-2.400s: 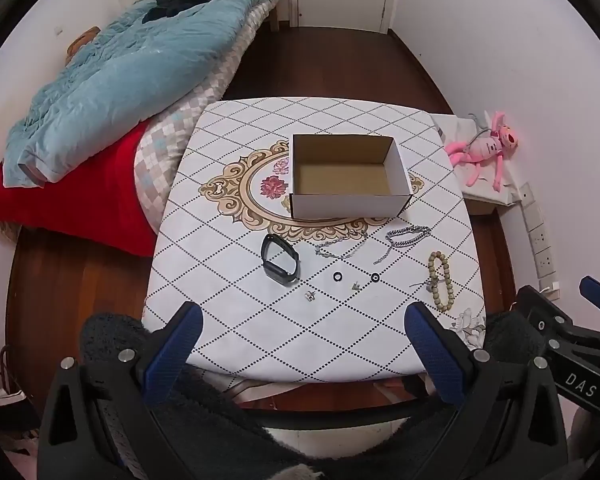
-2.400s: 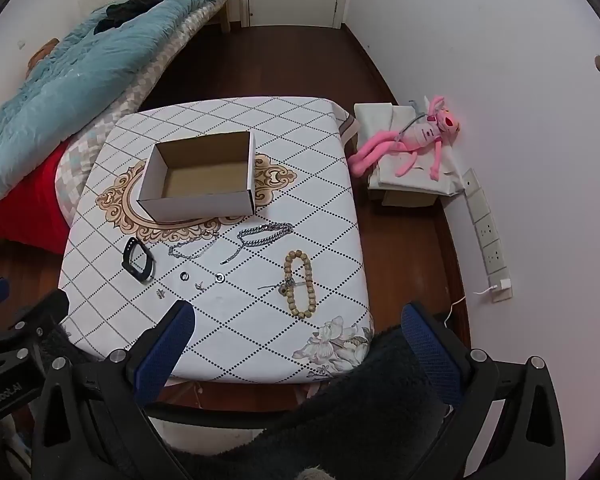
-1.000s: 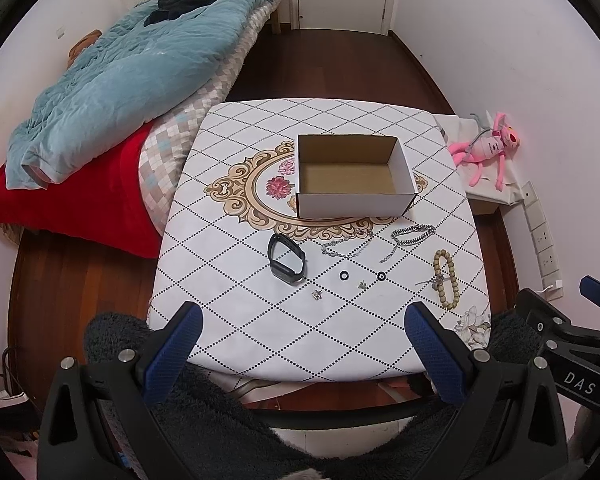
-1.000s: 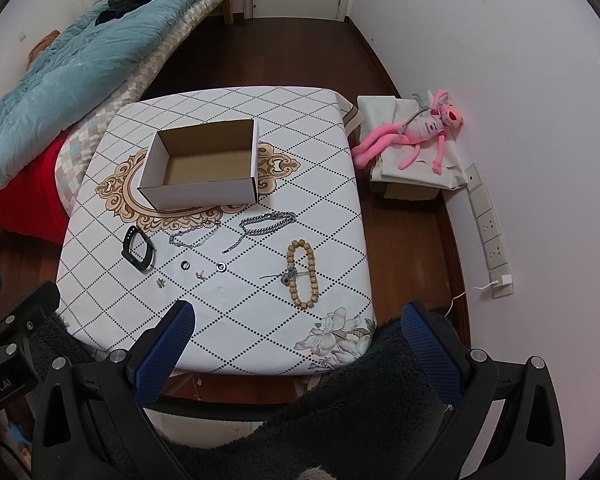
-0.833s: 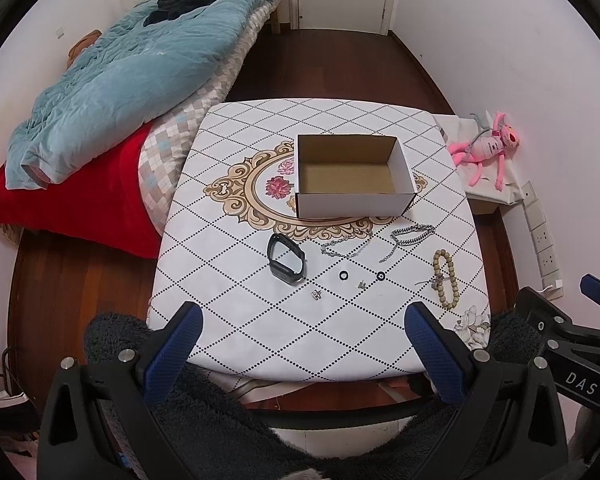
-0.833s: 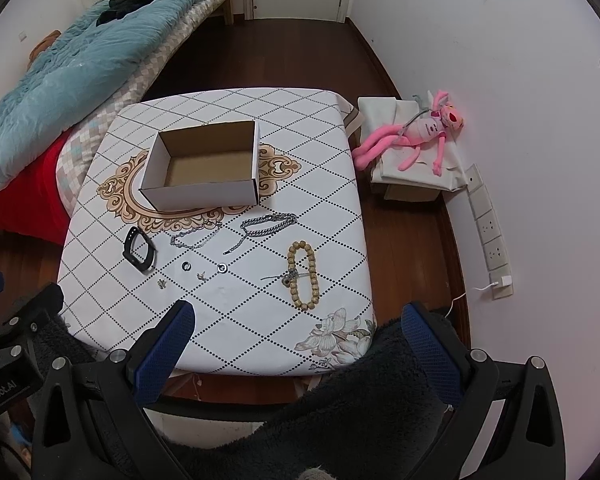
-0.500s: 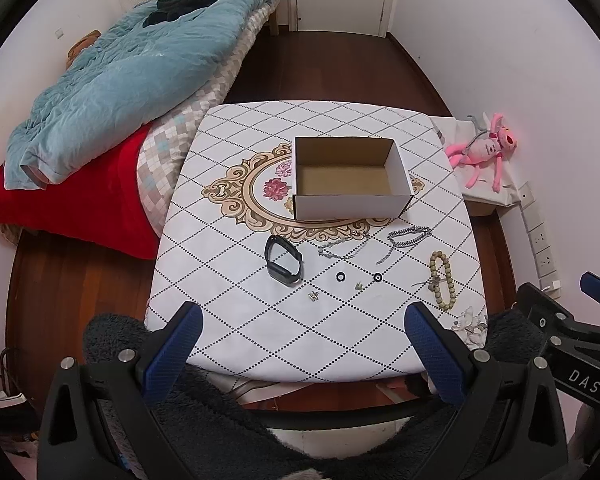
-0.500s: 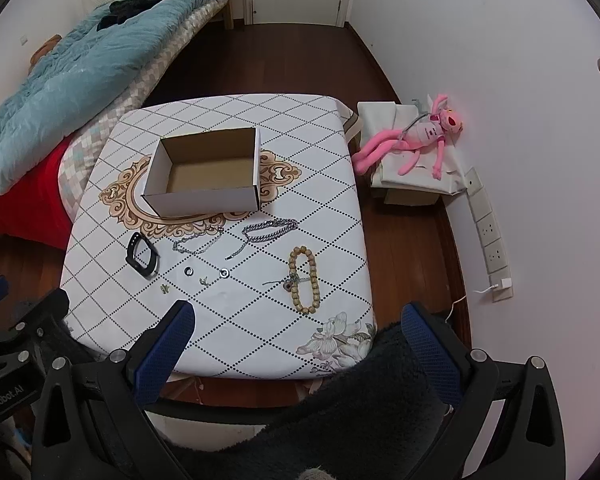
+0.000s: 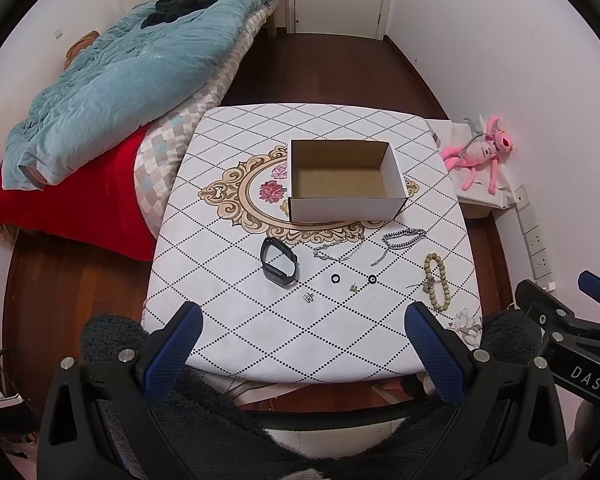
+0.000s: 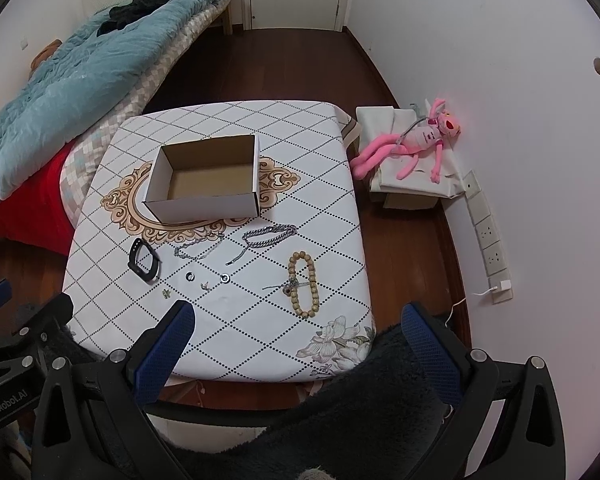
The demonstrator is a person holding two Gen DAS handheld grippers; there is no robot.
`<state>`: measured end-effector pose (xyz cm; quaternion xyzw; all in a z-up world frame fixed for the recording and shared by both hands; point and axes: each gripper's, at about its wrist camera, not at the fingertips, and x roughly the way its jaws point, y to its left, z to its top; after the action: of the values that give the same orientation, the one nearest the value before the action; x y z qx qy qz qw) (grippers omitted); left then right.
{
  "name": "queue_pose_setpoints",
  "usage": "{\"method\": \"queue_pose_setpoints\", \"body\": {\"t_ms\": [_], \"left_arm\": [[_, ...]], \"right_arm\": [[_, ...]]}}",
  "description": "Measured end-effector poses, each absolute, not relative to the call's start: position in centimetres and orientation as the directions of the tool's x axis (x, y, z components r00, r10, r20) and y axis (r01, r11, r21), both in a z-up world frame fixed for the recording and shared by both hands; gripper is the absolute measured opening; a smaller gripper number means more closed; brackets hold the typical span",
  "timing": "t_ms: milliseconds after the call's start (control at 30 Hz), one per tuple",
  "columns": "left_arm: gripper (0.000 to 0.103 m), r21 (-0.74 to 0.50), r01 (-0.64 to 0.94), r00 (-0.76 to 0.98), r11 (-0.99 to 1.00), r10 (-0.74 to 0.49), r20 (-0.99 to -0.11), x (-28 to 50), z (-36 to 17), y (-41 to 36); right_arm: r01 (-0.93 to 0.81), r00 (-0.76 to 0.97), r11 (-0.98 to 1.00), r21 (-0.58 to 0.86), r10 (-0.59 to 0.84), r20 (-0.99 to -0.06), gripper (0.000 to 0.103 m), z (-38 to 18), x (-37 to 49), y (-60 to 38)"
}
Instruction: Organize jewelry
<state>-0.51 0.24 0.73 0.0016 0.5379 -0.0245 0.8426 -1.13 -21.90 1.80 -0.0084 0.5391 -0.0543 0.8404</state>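
Far left there's a bed [image 9: 100, 92] with a blue quilt and a red blanket, its near end cut off by the frame edge, plus something dark bunched on top that I can't make out. Next to it the counter [image 9: 240, 328] has a diamond-pattern cloth, and both grippers hang back over its near edge holding nothing: the left gripper [image 9: 304, 320] has its fingers wide apart, and same deal for the right gripper [image 10: 296, 320], fingers spread with nothing between them. Something dark and fuzzy covers the bottom of both views, so the near counter edge is partly hidden. The jewelry all sits loose in front of the open cardboard box [image 9: 346, 204], none of it inside as far as the visible floor shows. Going left to right: a black band [image 9: 279, 262] lying flat, a tiny metal bit [image 9: 309, 297] too small to identify, a thin silver chain [image 9: 336, 248], two small black rings [image 9: 335, 278] with another little speck between them, a thicker silver chain [image 9: 404, 238], then a wooden bead bracelet [image 10: 304, 284] with something small and metallic across it that I can't read. Off the counter's right side a pink plush toy [image 10: 416, 140] lies on a cloth-covered box by the wall.
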Motion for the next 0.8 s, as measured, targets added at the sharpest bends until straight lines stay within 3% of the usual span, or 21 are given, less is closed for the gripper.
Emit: {"method": "queue_pose_setpoints", "body": {"t_ms": [800], "left_arm": [[0.103, -0.029, 0.05, 0.436, 0.998, -0.048, -0.898, -0.52, 1.31, -0.19]], "right_arm": [[0.08, 0.431, 0.994, -0.069, -0.096, -0.897, 0.103, 2.65, -1.36, -21.71]]}}
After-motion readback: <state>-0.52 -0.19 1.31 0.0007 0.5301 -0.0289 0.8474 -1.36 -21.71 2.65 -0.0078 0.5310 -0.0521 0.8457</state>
